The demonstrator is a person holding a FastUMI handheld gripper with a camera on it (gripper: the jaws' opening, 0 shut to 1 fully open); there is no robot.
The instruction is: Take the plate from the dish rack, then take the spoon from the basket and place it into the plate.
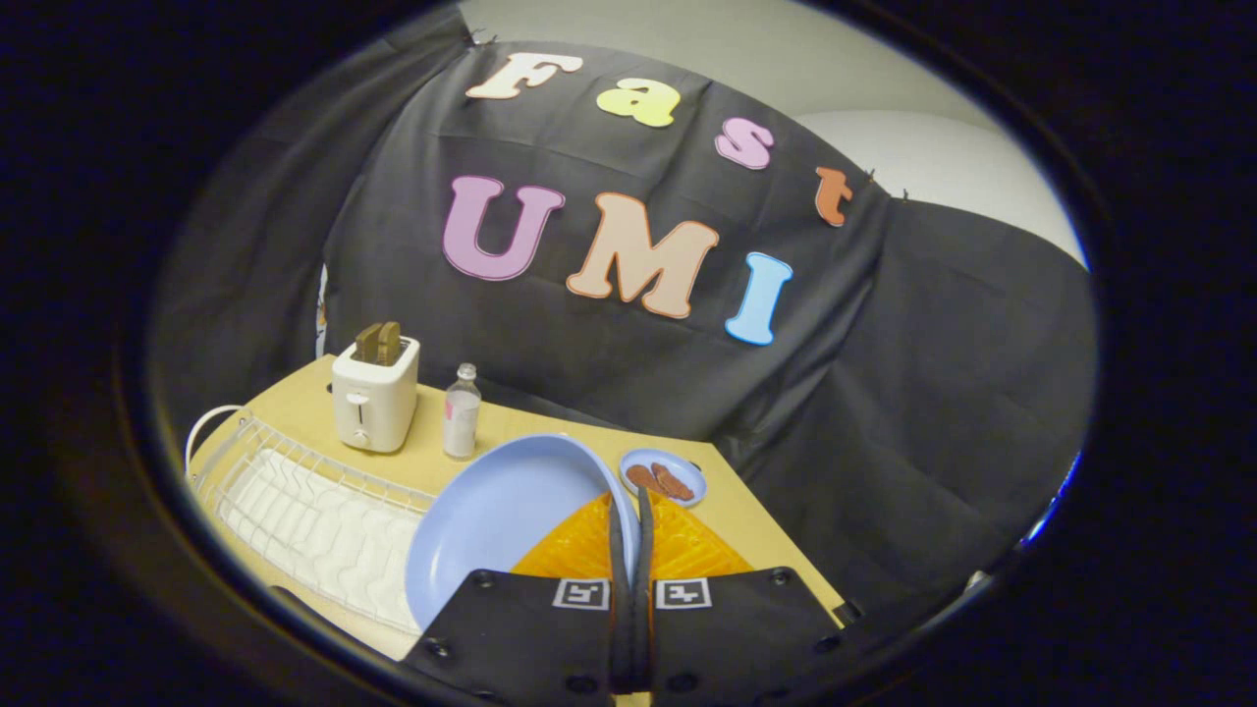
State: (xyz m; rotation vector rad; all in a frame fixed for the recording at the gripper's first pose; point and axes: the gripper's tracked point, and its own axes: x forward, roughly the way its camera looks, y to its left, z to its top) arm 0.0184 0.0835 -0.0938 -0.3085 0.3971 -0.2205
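Black two-finger gripper (pixel 628 520) clamped shut on rim of pale blue round plate (pixel 496 520); both fingers press plate edge, plate tilted upright, lifted clear beside white wire dish rack (pixel 295 511). Orange ribbed plastic basket (pixel 678 545) just beyond fingers, mostly hidden by plate and gripper body; spoon not made out. Small blue dish (pixel 687 469) holding brown pieces sits past basket. White toaster (pixel 373 401) with dark toast, clear plastic bottle (pixel 461 412) on tan wooden table (pixel 756 530); bottle label unreadable. Square black-and-white markers on gripper.
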